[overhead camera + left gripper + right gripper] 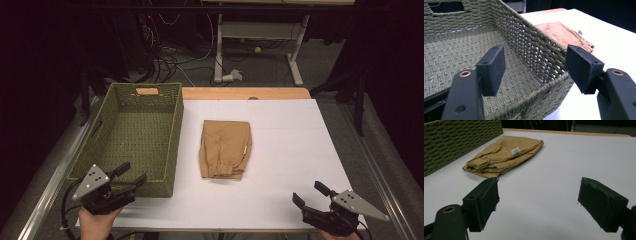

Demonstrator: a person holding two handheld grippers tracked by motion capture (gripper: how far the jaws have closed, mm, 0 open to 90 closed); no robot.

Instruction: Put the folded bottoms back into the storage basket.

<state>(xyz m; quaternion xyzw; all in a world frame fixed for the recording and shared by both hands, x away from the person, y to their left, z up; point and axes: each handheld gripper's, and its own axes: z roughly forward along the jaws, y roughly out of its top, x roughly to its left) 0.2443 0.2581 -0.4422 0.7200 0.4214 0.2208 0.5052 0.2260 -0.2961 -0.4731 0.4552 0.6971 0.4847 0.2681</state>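
Observation:
A folded tan garment [225,148] lies flat in the middle of the white table top [290,150], with a small white label on it [515,151]. To its left stands a green woven basket [131,135], with nothing inside. My left gripper [134,175] hovers at the basket's near right corner, open, its jaws straddling the rim [549,86] without touching it. My right gripper [310,194] rests near the table's front right edge, open and holding nothing, pointing toward the garment [504,155].
The basket has cut-out handles in its far wall [147,91] and left side. A wooden strip [245,93] edges the table's far side. Beyond it are a desk frame and cables on the floor [220,55]. Bare white surface lies right of the garment.

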